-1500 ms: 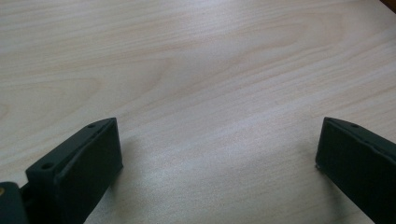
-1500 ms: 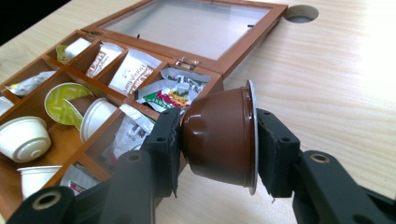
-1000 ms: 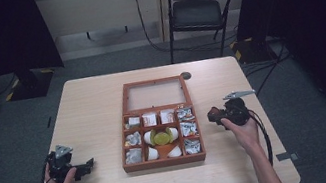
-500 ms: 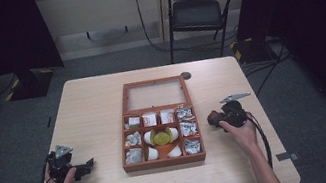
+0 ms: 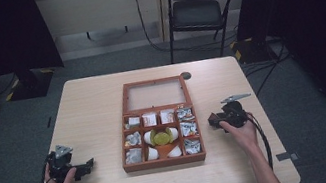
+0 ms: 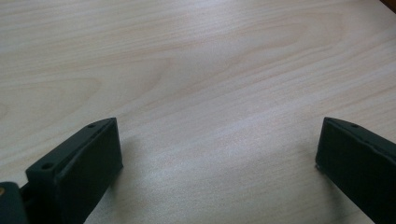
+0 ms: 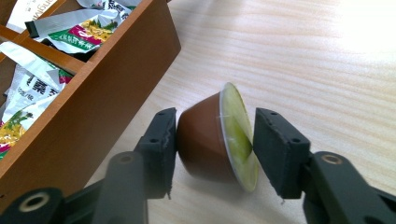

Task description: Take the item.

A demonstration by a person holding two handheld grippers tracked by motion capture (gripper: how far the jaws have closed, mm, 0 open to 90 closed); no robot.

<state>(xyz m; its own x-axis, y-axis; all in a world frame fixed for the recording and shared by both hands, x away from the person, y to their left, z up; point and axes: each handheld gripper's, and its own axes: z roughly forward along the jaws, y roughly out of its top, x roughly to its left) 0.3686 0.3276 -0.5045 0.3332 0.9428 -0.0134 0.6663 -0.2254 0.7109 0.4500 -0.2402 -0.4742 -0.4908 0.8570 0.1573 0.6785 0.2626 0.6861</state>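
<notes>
Right gripper [image 7: 215, 140] pinching brown capsule [image 7: 210, 140], left gripper [image 6: 215, 158] spread wide over table [image 6: 210, 70]

wooden box [image 5: 165, 160] open on table [image 5: 93, 109], grippers flanking

Brown capsule [image 7: 205, 140] with a pale yellow-green foil lid, pinched between black jaws. Reddish-brown wooden box [image 5: 159, 122]; its packets [image 7: 70, 28] are white and silver, printed green, yellow and red. Pale wood-grain table [image 5: 93, 109]. Black chair [image 5: 199, 9] on a grey floor [image 5: 95, 63].
</notes>
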